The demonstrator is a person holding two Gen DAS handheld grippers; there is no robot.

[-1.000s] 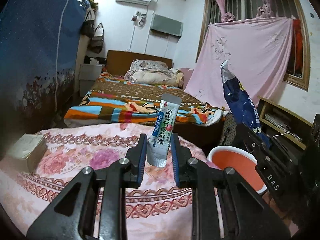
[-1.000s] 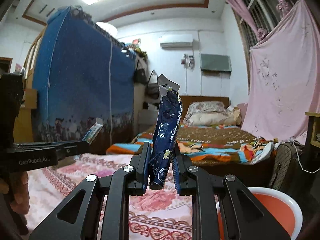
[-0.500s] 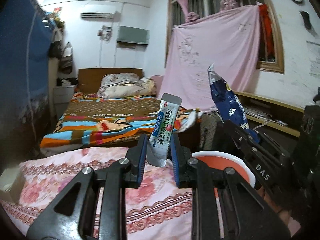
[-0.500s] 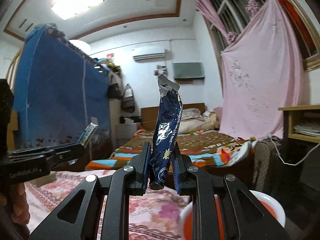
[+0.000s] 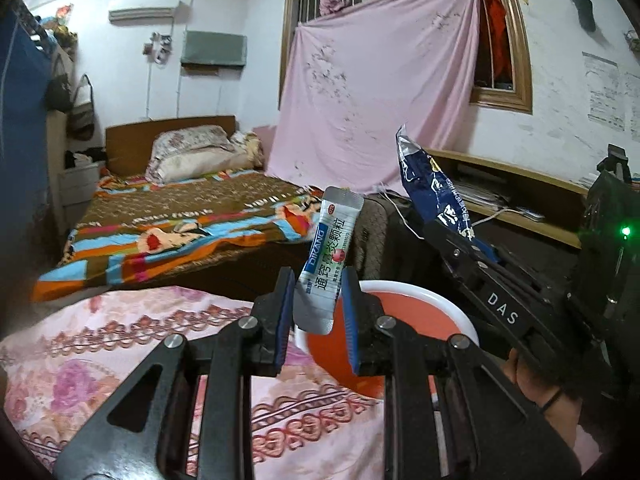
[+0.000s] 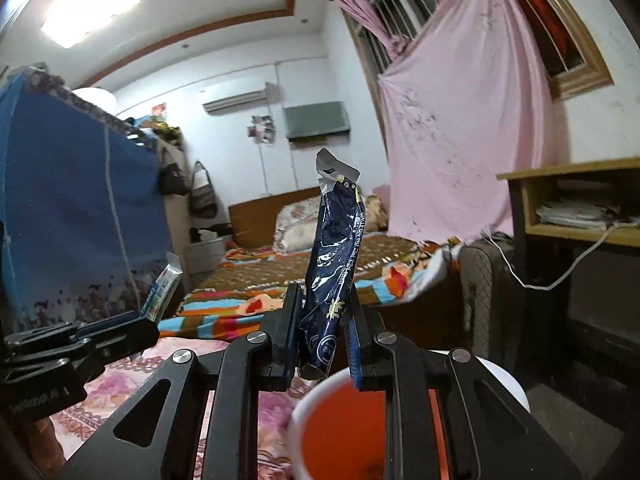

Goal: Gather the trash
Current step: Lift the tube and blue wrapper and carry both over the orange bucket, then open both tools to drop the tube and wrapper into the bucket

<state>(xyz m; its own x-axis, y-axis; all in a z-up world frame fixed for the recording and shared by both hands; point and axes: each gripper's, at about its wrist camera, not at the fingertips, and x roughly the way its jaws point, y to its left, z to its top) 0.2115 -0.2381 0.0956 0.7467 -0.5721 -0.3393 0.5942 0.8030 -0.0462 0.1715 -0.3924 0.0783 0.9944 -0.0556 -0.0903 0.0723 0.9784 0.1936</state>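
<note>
Clamped between the blue-padded jaws of the left gripper (image 5: pixel 316 312) stands a white and pale-blue paper medicine sachet (image 5: pixel 328 264) with blue Chinese print, upright and leaning slightly toward the right gripper. Its lower end sits between the pads; its top rises well above them.

Beyond those jaws and a little to their right lies a round bucket with a white rim and orange-red inside (image 5: pixel 420 292), its near edge hidden behind the gripper. It stands just beside the bed covered with a pink floral cloth (image 5: pixel 120 344).

Right of the bucket in the left wrist view, the black right gripper (image 5: pixel 452 236) holds a crumpled dark-blue foil snack wrapper (image 5: pixel 432 188), torn at its silver top. A person's hand (image 5: pixel 536 384) grips that tool's handle.

From the right wrist view, the right gripper (image 6: pixel 324 340) is closed on the same dark-blue wrapper (image 6: pixel 336 260), which stands nearly upright between the pads. The bucket (image 6: pixel 308 404) lies directly below and ahead of these jaws. Left of the bucket, the left gripper (image 6: pixel 148 322) reaches in with its sachet (image 6: pixel 164 288) pointing up.
</note>
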